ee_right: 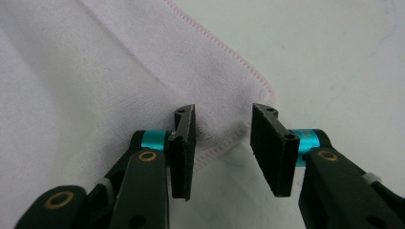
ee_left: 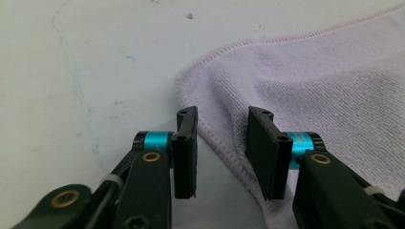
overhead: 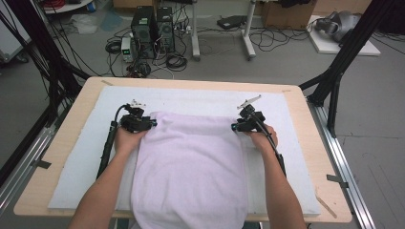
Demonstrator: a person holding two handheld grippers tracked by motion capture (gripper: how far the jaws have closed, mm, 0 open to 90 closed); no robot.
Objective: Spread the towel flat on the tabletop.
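**Inspector:** Cables and computer cases clutter the floor beyond the desk [overhead: 305, 143]. The pale towel [overhead: 191, 167] lies flat on the white mat [overhead: 81, 167], its near end hanging over the desk edge.

**Assistant:** Grippers?

**Inspector:** Left gripper [ee_left: 219, 143] and right gripper [ee_right: 222, 143] stand apart, each astride a far corner, nothing clamped. Risk: closing now could catch only the hem, which may slip and bunch.

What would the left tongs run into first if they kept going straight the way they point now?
The corner of the pale lilac terry towel. Its stitched hem lies between the open left tongs, so going on they would probably slide onto the cloth lying on the white padded mat.
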